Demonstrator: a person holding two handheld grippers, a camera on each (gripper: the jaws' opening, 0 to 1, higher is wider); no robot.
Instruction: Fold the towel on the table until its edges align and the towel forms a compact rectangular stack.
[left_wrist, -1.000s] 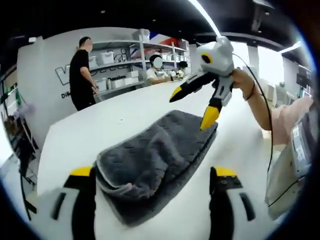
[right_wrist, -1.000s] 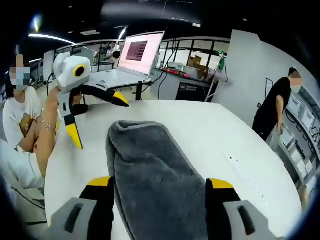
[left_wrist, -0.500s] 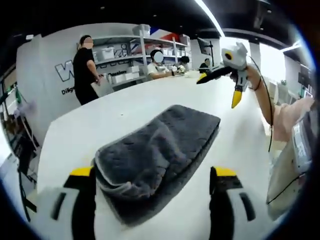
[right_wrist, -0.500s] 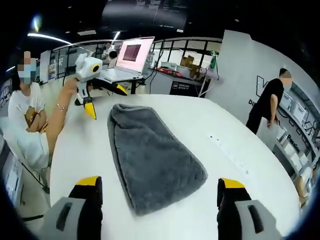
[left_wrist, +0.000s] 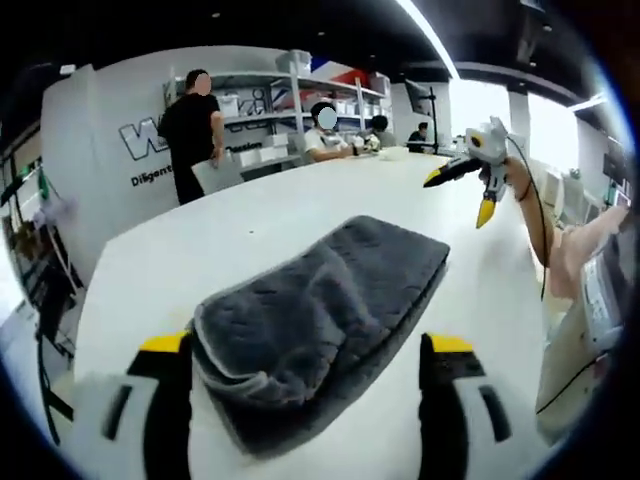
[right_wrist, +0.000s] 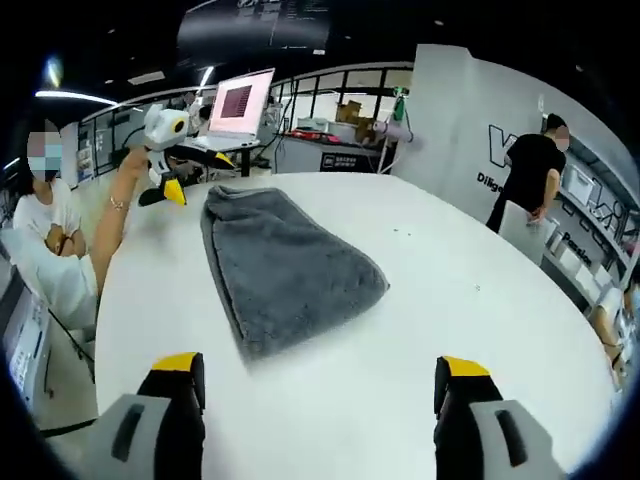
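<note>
A grey towel (left_wrist: 320, 320) lies folded into a long thick pad on the white table (left_wrist: 240, 230). My left gripper (left_wrist: 306, 346) is open, its jaws standing on either side of the towel's bulky near end without pinching it. Beyond the towel's far end my right gripper (left_wrist: 462, 196) hangs in the air, open. In the right gripper view the towel (right_wrist: 285, 265) lies well ahead of my open right gripper (right_wrist: 320, 367), which has bare table (right_wrist: 450, 290) between its jaws. The left gripper (right_wrist: 200, 178) is held open at the towel's far end.
A person in black (left_wrist: 195, 130) stands at the table's far edge, also seen as the person in black (right_wrist: 525, 175). Seated people (left_wrist: 325, 135) and shelves (left_wrist: 290, 95) lie behind. A laptop (right_wrist: 238, 108) sits past the table, and a person in white (right_wrist: 45, 230) beside it.
My right gripper has drawn back and away from the towel, leaving it lying free on the table. The left gripper has hardly moved. Both stay open.
</note>
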